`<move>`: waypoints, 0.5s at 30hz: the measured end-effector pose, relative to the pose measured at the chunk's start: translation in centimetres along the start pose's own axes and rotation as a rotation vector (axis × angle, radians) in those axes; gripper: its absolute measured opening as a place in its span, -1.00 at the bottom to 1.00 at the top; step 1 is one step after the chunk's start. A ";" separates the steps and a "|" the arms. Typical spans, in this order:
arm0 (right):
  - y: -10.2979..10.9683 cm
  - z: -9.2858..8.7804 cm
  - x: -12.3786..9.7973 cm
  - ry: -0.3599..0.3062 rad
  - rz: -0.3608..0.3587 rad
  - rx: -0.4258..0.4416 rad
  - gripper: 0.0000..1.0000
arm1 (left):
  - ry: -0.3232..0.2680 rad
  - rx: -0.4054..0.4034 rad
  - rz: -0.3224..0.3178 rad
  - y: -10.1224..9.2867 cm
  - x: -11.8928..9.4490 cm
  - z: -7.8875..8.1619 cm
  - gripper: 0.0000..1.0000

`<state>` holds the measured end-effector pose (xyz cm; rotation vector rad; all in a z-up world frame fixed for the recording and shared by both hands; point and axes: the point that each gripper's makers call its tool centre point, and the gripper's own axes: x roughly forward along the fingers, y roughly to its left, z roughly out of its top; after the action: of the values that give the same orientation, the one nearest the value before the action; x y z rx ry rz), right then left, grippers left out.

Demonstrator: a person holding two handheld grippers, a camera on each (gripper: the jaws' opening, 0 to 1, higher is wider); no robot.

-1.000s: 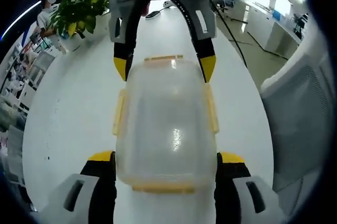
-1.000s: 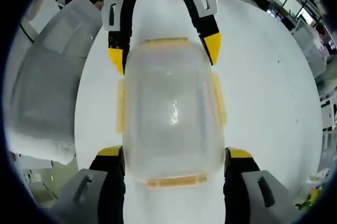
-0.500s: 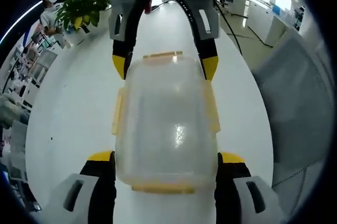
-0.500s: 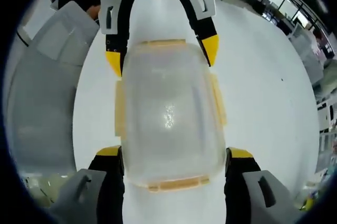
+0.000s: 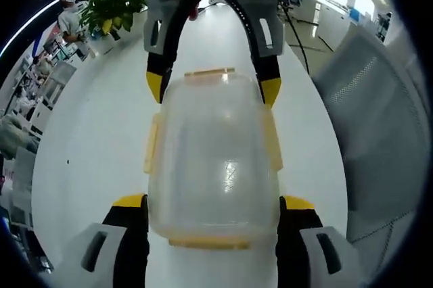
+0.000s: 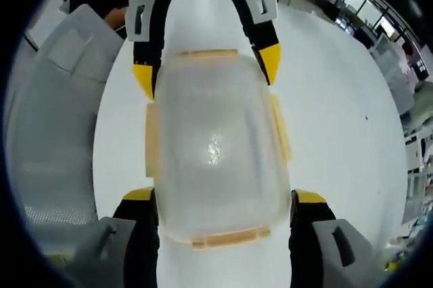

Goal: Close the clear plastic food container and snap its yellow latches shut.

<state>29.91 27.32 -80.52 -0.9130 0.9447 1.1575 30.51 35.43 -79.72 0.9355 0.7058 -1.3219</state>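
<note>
Left gripper view gives us the clear plastic food container with yellow latches lying lid-up on the white round bench, its near end set between the yellow-tipped black fingers of our left gripper. These fingers stand wide apart, one just beside each long wall of the container; whether they press it we cannot tell. At the far end the right gripper reaches in from the top of the view, its fingers likewise spread and straddling the far corners. Right gripper view mirrors this: the container sits between the right gripper at the near end and the left gripper at the far end. All four latches lie flat against the walls. A grey mesh chair back stands beside the bench, and a green potted plant sits at its far edge. Compared with a second ago, container and grippers keep the same relation; only the background has shifted a little
</note>
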 end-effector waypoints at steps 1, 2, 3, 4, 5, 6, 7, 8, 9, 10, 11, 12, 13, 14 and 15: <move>0.0 0.1 0.0 0.000 -0.003 0.000 0.53 | -0.005 -0.001 0.000 0.0 0.0 -0.1 0.47; 0.1 0.1 0.1 0.002 -0.007 0.001 0.53 | -0.014 -0.001 0.000 0.0 -0.1 -0.1 0.47; 0.0 0.1 0.1 0.003 -0.010 0.002 0.53 | -0.019 -0.002 -0.001 0.0 -0.1 -0.1 0.47; 0.0 0.1 0.1 0.004 -0.012 0.003 0.53 | -0.023 -0.001 -0.002 0.1 -0.1 -0.1 0.47; 0.0 0.1 0.1 0.003 -0.013 0.004 0.53 | -0.026 0.001 -0.003 0.0 -0.1 -0.1 0.47; 0.0 0.1 0.2 0.003 -0.014 0.007 0.53 | -0.029 0.002 -0.003 0.0 -0.1 -0.1 0.47; 0.0 0.1 0.2 0.003 -0.015 0.008 0.53 | -0.033 0.005 -0.003 0.1 -0.1 -0.1 0.47; -0.1 0.2 0.2 0.001 -0.017 0.010 0.54 | -0.033 0.006 -0.002 0.1 -0.1 -0.1 0.47; -0.1 0.3 0.3 0.000 -0.019 0.011 0.54 | -0.033 0.008 -0.001 0.2 -0.1 -0.2 0.47; -0.2 0.3 0.3 -0.001 -0.022 0.012 0.54 | -0.032 0.011 0.000 0.3 0.0 -0.2 0.47; -0.3 0.4 0.4 -0.001 -0.028 0.011 0.54 | -0.031 0.013 0.002 0.4 0.0 -0.3 0.47; -0.4 0.4 0.5 -0.004 -0.032 0.010 0.54 | -0.031 0.014 0.003 0.5 0.0 -0.4 0.47; -0.7 0.5 0.6 -0.008 -0.035 0.010 0.54 | -0.033 0.015 0.004 0.8 0.0 -0.5 0.47; -0.9 0.6 0.6 -0.011 -0.036 0.010 0.55 | -0.035 0.014 0.005 1.0 0.0 -0.6 0.47; -1.3 0.7 0.7 -0.015 -0.037 0.012 0.55 | -0.036 0.014 0.007 1.2 0.0 -0.7 0.47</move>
<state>31.37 27.95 -80.83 -0.9075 0.9177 1.1250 31.79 35.98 -79.87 0.9225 0.6652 -1.3361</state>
